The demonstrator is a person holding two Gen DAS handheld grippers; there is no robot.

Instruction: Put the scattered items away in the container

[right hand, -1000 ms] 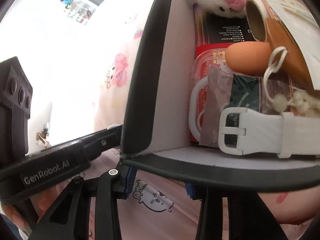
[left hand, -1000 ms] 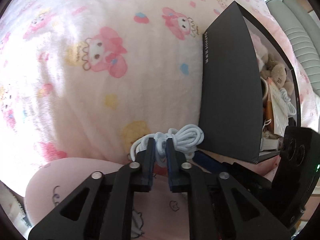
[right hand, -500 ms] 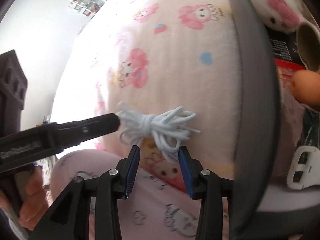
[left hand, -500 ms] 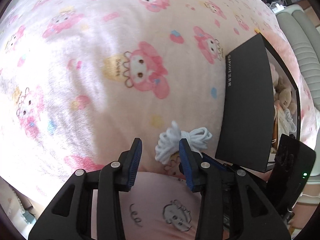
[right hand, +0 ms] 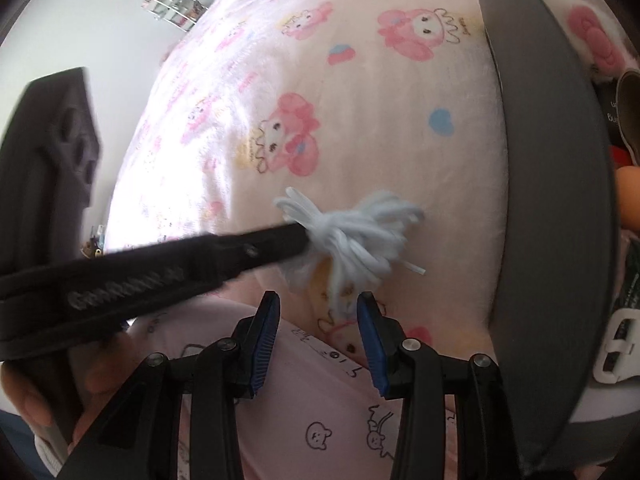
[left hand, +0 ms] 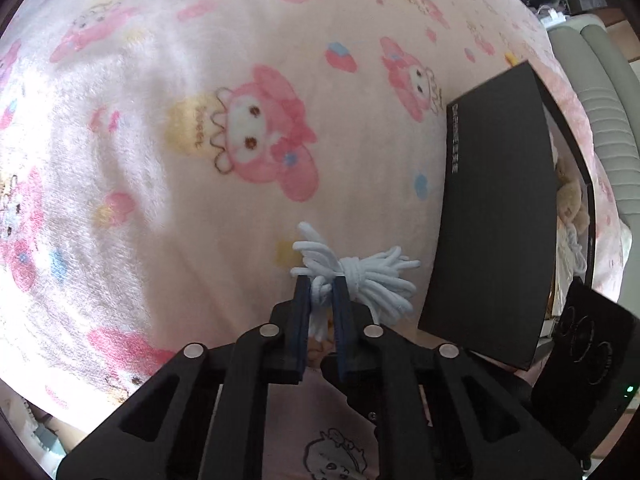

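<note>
A white cord bundle (left hand: 360, 276) lies on the pink blanket just left of the black box (left hand: 496, 208). My left gripper (left hand: 322, 280) points steeply down at it, its jaws closing, and the blue pads pinch the bundle's near end. The right wrist view shows the same bundle (right hand: 360, 232) with the left gripper (right hand: 300, 236) reaching in from the left. My right gripper (right hand: 318, 304) stands open just short of the cord with nothing between its fingers. The box's dark wall (right hand: 552, 160) rises at the right.
Inside the box are a plush toy (left hand: 570, 196), a white plush with a pink bow (right hand: 592, 32), a white strap buckle (right hand: 616, 340) and more. The cartoon-print blanket (left hand: 240, 140) spreads left. A grey ribbed object (left hand: 608, 100) lies beyond the box. A hand (right hand: 24, 400) holds the left gripper.
The left gripper let go of the cord, opened wide, then closed on it again. Both views pulled away from the box, which now sits further right. The right gripper stayed open.
</note>
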